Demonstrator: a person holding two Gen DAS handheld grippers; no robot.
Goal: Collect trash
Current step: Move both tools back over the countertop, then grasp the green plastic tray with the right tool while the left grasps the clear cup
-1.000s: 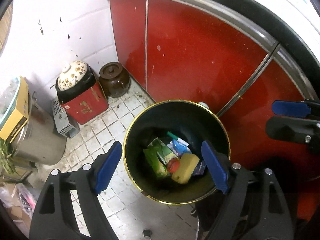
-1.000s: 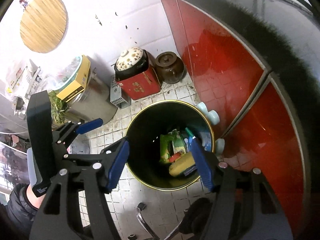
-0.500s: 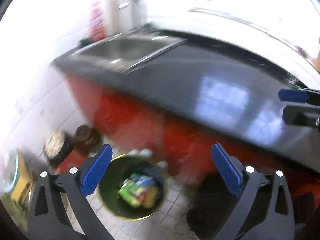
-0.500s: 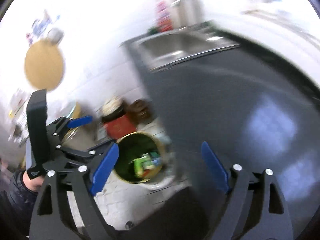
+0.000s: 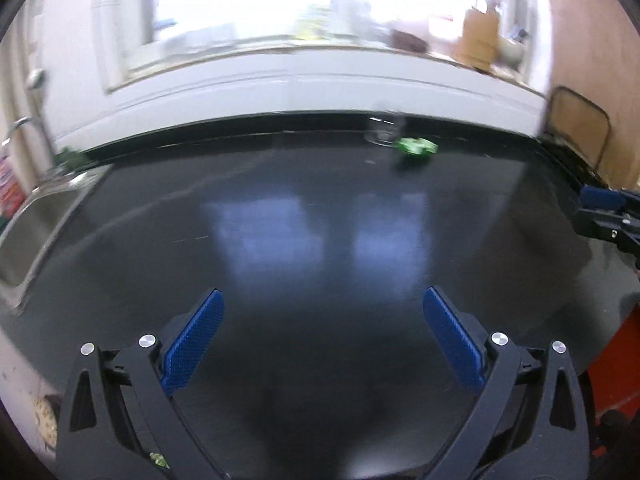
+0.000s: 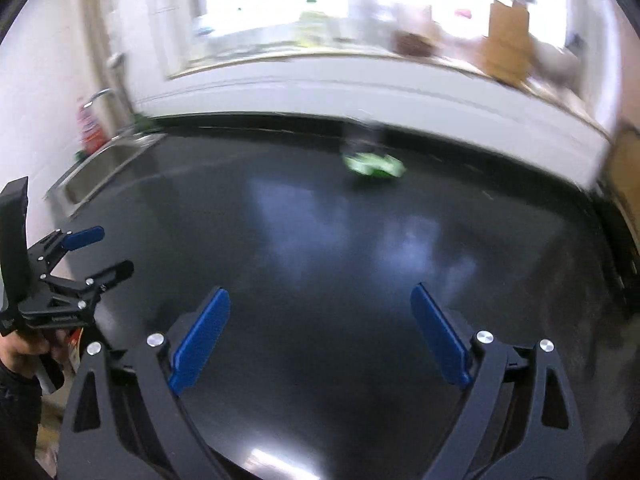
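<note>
Crumpled green wrapper [image 6: 374, 165] on glossy black counter [image 6: 320, 260] — both claws spread wide, empty

Green wrapper [image 6: 374, 166] smeared by blur, sink [image 5: 36, 220] cut off at left edge, windowsill clutter unreadable

Glossy black stone tabletop [image 5: 304, 240] w/ pale blue-white window glare. Crumpled bright-green wrapper [image 5: 414, 147] w/ white bits, blurred. Fingers [image 5: 192, 340]: textured blue pads on black frames. Steel-grey sink [image 6: 100, 168]; red cabinet front [image 5: 612, 360].
</note>
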